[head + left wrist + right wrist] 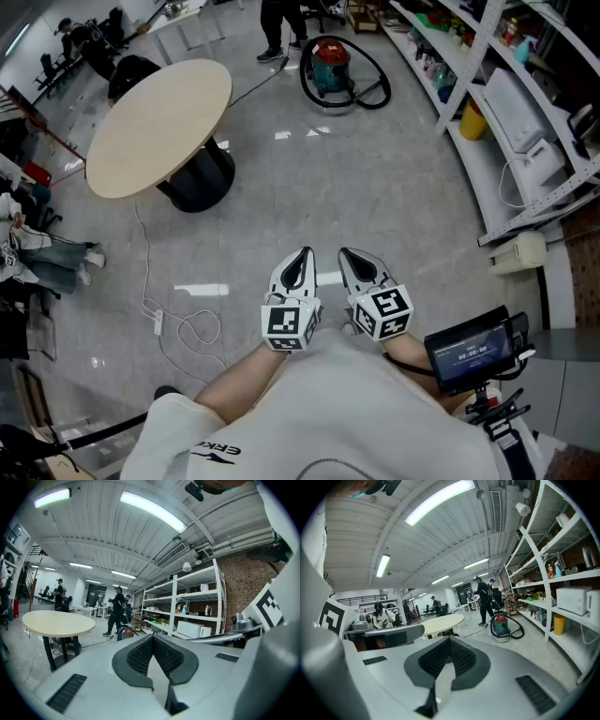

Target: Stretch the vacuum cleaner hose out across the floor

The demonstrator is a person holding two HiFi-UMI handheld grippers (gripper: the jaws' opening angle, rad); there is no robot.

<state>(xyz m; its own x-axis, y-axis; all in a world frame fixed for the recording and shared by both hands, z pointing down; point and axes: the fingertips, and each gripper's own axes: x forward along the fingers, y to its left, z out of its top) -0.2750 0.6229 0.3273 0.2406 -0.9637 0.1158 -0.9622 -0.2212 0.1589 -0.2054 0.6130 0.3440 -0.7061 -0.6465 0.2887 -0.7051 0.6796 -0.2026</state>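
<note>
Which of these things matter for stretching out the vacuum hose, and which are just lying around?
For the job: vacuum cleaner, hose, left gripper, right gripper.
Just lying about: round table, power strip, shelves.

Both forearms reach forward from the body, close together. The left gripper and right gripper sit side by side, nearly touching, each aimed ahead and tipped slightly down. Each has its jaws closed together with nothing between them. Their marker cubes face up towards the head.
</note>
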